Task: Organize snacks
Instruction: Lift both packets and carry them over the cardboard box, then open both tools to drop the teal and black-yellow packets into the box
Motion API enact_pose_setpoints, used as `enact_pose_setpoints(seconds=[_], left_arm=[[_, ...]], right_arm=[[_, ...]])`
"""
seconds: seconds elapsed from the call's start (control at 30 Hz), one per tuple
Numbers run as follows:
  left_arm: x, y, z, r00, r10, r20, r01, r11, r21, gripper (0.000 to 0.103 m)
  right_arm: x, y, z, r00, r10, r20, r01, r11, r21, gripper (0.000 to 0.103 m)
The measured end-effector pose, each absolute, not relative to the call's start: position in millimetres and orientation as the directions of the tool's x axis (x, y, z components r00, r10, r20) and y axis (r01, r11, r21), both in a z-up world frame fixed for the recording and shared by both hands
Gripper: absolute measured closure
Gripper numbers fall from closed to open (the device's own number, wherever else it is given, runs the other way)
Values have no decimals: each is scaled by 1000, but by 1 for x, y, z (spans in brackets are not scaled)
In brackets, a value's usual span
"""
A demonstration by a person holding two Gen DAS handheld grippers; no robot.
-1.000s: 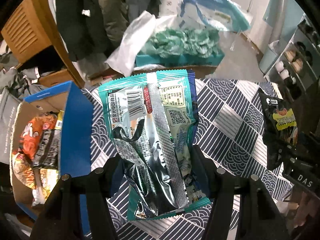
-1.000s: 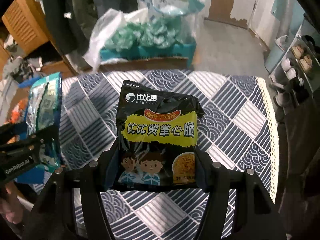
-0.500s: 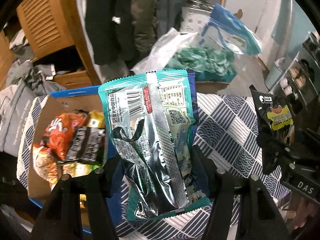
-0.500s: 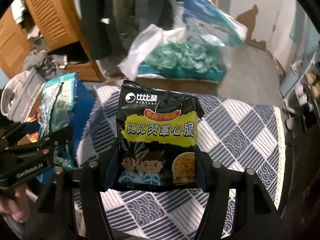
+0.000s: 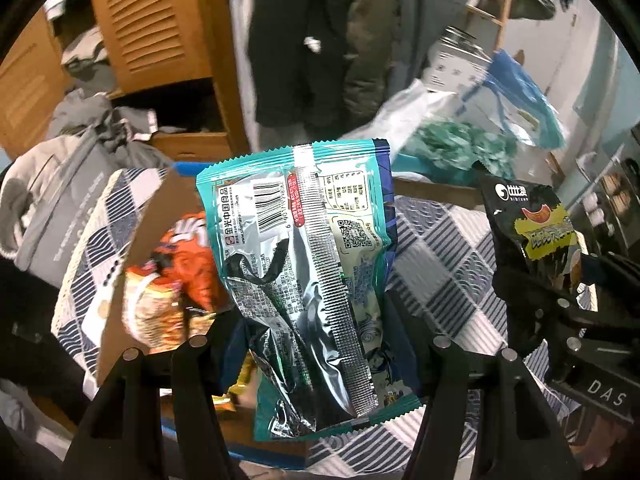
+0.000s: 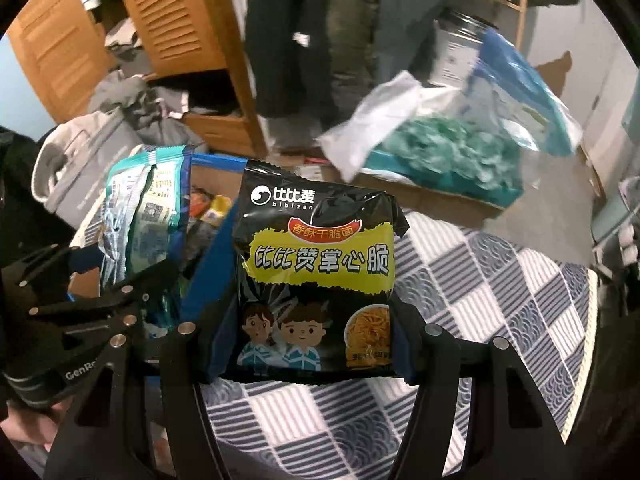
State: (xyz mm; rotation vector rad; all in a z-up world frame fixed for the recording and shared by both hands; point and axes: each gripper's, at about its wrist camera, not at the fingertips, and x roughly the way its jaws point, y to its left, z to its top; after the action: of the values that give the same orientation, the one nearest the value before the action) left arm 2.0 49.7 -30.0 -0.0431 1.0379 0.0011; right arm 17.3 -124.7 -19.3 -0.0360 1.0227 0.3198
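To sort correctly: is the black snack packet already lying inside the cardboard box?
No, the black snack packet is clamped in the right gripper above the patterned tablecloth.

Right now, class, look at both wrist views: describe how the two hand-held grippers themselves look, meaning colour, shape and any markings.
Both are matte black. The left hand-held gripper has two broad flat fingers with round silver studs. Seen from the right wrist, its body carries white lettering starting "GenRo". The right hand-held gripper has the same black fingers and studs; from the left wrist, its side reads "DAS". No cables or sleeves are clearly visible.
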Motion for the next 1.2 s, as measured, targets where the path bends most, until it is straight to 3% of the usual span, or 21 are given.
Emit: enact_pose_setpoints(seconds=[0.5, 1.07, 1.2], left_arm=[[-8, 137, -42, 494, 43, -869, -161, 986, -43, 39], [-10, 182, -67, 435, 65, -898, -255, 965, -54, 36], [-13, 187, -64, 432, 82, -898, -271, 962, -43, 35]], right_arm=[[32, -30, -35, 392, 303, -869, -386, 911, 144, 39], [49, 33, -65, 297, 318, -900, -438, 883, 167, 38], [50, 38, -69, 298, 304, -905, -436, 887, 154, 28]])
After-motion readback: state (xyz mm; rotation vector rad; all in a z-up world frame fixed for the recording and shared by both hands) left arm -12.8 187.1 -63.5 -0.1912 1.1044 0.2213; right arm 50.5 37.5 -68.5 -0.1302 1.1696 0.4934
